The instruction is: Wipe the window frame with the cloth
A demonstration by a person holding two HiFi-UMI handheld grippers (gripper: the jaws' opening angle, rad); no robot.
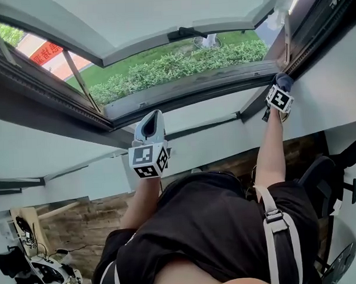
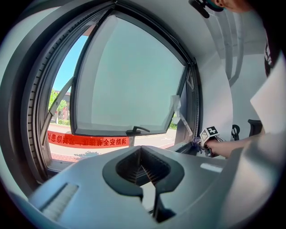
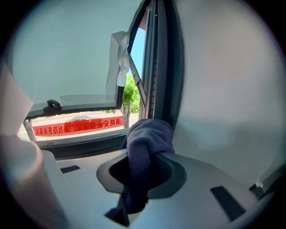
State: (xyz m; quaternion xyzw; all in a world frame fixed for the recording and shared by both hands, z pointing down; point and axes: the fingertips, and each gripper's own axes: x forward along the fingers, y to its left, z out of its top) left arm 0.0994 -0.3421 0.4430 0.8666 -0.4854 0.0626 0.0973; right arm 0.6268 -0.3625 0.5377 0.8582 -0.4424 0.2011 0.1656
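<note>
The dark window frame [image 1: 187, 90] runs across the head view, and its sash is swung outward. My right gripper [image 1: 281, 82] is at the frame's lower right corner. It is shut on a dark blue cloth [image 3: 148, 142], and the bunched cloth presses against the frame's upright [image 3: 159, 76]. My left gripper [image 1: 153, 117] is held up in front of the white wall just below the sill, apart from the frame. It is shut with nothing between its jaws [image 2: 142, 169]. The left gripper view shows the right gripper [image 2: 202, 138] and the person's hand far off at the frame corner.
The open sash [image 2: 134, 76] carries a black handle [image 1: 185, 32] and a white strip of tape at its corner [image 3: 119, 58]. A hedge [image 1: 180, 65] and a red banner [image 2: 87, 141] lie outside. An office chair [image 1: 321, 179] stands at the right, and equipment [image 1: 30, 265] at the lower left.
</note>
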